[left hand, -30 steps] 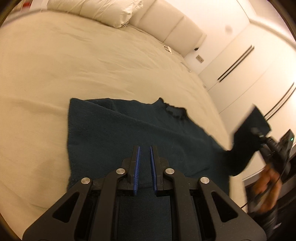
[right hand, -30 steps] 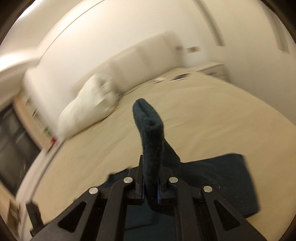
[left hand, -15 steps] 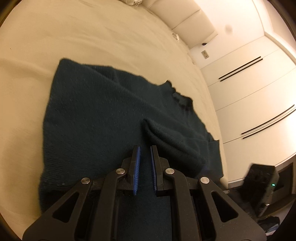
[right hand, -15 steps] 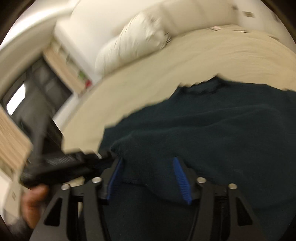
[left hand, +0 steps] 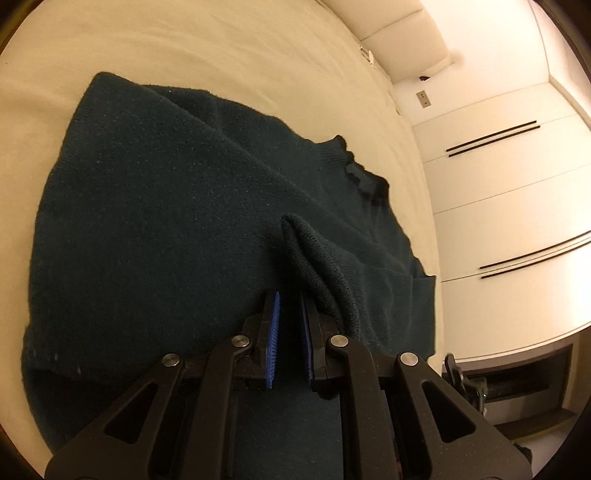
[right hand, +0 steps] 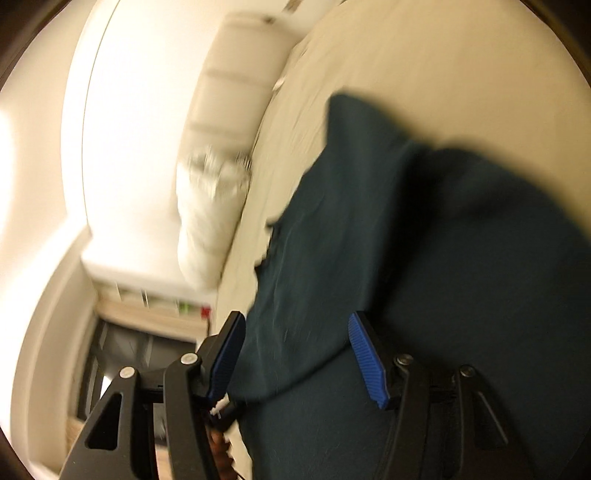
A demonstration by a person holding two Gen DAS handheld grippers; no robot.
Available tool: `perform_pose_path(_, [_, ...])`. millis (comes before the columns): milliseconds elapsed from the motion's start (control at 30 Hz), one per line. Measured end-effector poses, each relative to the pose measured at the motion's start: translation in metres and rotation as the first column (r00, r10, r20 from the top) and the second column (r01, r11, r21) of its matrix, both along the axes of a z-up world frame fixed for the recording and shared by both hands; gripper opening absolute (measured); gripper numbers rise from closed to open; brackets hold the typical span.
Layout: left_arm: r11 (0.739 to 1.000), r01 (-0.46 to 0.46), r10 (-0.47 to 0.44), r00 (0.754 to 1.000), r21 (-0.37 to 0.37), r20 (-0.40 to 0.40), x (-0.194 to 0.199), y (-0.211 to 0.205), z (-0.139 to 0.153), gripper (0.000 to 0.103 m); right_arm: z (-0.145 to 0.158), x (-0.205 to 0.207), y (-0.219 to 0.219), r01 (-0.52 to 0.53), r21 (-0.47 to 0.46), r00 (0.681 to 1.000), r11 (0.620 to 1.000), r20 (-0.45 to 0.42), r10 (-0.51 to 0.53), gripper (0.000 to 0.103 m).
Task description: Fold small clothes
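A dark teal knit sweater [left hand: 166, 221] lies on the cream bed [left hand: 184, 48], its neck toward the far right. One sleeve [left hand: 325, 273] is folded across the body and rests just right of my left gripper [left hand: 288, 306]. The left gripper's jaws stand nearly together with a narrow gap and nothing between them, low over the sweater's hem. In the right wrist view the sweater [right hand: 443, 240] fills the right side, blurred. My right gripper [right hand: 295, 325] is wide open over the sweater's edge and holds nothing.
White wardrobe doors [left hand: 517, 184] stand past the bed's far side. A padded headboard [left hand: 399, 29] is at the top. A white pillow [right hand: 210, 221] lies at the head of the bed, with shelves [right hand: 155, 295] beyond it.
My right gripper carried the sleeve over the sweater's body, opened and let it go. It has since swung away. My left gripper moved lower and closer over the sweater.
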State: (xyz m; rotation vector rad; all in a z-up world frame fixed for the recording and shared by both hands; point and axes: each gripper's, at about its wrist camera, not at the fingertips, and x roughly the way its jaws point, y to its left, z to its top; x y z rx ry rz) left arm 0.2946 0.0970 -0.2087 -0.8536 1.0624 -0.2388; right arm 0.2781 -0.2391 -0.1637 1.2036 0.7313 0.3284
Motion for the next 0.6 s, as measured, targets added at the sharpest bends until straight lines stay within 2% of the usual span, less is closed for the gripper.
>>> perform_pose_path(67, [1.0,-0.014,0.015,1.0,-0.018,0.011,-0.005,0.004,0.003,0.012,-0.005,0.008,-0.013,0.031,0.035,0.999,0.999,-0.014,-0.03,0.062])
perform_pose_path(133, [0.999,-0.024,0.025,1.0,-0.023,0.003,-0.006,0.006,0.001,0.039,-0.012,0.019,-0.022,0.061,0.077,0.998,0.995,-0.035,-0.058,0.062])
perform_pose_path(200, [0.996,-0.021,0.023,0.999,-0.083,0.023,-0.007,0.009,-0.002,0.052,-0.013,0.026,-0.029,0.081,0.1,0.996,0.992,-0.035,-0.078,0.062])
perform_pose_path(433, [0.997,-0.031,0.034,0.999,-0.077,0.037,-0.01,0.011,0.01,0.067,-0.004,0.044,-0.042,0.123,0.117,0.992,0.985,-0.006,-0.123,0.062])
perform_pose_path(600, [0.994,-0.048,0.051,0.998,-0.095,0.032,-0.015,0.017,0.007,0.067,-0.004,0.043,-0.036,0.089,0.11,0.996,0.99,-0.033,-0.086,0.062])
